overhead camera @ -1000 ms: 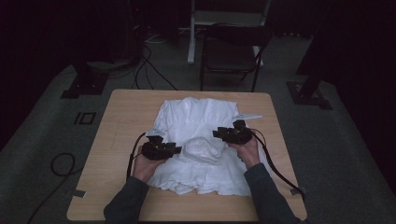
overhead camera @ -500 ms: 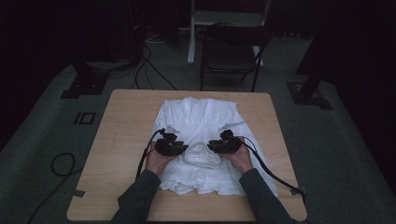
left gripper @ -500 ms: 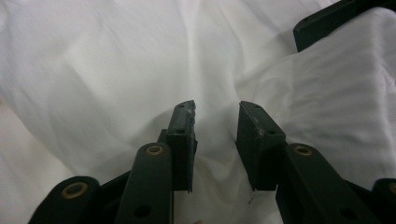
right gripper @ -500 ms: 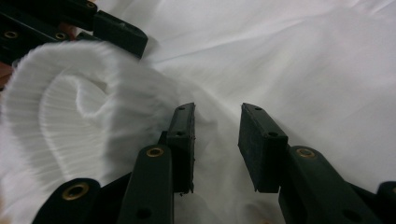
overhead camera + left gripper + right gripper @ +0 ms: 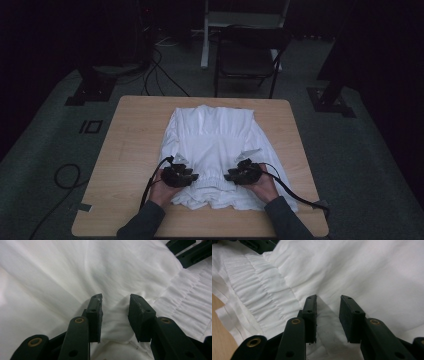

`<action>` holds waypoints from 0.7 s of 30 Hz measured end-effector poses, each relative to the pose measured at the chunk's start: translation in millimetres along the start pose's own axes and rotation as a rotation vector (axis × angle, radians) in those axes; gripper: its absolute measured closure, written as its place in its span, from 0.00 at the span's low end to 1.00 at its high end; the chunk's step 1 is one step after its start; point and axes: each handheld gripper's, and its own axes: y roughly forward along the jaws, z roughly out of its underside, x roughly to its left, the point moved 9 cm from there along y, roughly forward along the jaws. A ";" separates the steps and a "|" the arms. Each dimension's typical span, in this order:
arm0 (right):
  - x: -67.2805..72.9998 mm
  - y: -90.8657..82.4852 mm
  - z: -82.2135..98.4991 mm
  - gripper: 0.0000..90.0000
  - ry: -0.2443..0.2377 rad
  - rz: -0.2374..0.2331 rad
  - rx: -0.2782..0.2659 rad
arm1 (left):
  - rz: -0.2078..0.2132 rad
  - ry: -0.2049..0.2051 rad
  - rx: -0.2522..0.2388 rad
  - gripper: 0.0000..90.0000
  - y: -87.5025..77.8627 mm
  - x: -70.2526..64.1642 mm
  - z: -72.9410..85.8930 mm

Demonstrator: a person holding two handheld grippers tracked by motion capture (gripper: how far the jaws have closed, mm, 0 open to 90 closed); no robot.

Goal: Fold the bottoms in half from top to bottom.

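A dim room with a grey floor (image 5: 50, 150) and a dark chair (image 5: 248, 60) holds a wooden table (image 5: 130, 145). A white garment (image 5: 215, 140) lies spread across its middle toward the near edge. The left gripper (image 5: 186, 176) and right gripper (image 5: 239, 175) rest low on the hem, each set of jaws having just been moving, now parted around a fold of cloth.

White garment (image 5: 215, 145), plain, w/ gathered ruffle band (image 5: 259, 297) same white. Light wood-grain table (image 5: 130, 145). Black left tool (image 5: 180, 176) & black right tool (image 5: 243, 174), brass-coloured rivets. Dark grey sleeves (image 5: 142, 225). Grey-green floor (image 5: 45, 145), black cables. Dark chair (image 5: 247, 55).
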 end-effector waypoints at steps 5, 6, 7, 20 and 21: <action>4.4 -6.3 -0.1 0.73 -0.051 0.013 0.054 | 0.006 0.011 -0.056 0.64 -16.7 3.7 -10.9; 2.0 -9.6 -3.6 0.71 -0.060 0.028 0.040 | -0.012 0.005 -0.071 0.63 -22.0 9.3 -15.3; -2.7 -13.5 -8.0 0.70 -0.059 0.052 0.017 | -0.030 0.000 -0.084 0.63 -25.7 14.7 -19.0; -112.0 -5.3 -49.0 0.56 0.151 0.269 -0.072 | -0.291 -0.187 -0.032 0.62 -2.2 116.3 -42.4; -114.8 -0.5 -46.2 0.56 0.150 0.275 -0.051 | -0.303 -0.185 -0.011 0.63 1.5 118.4 -38.3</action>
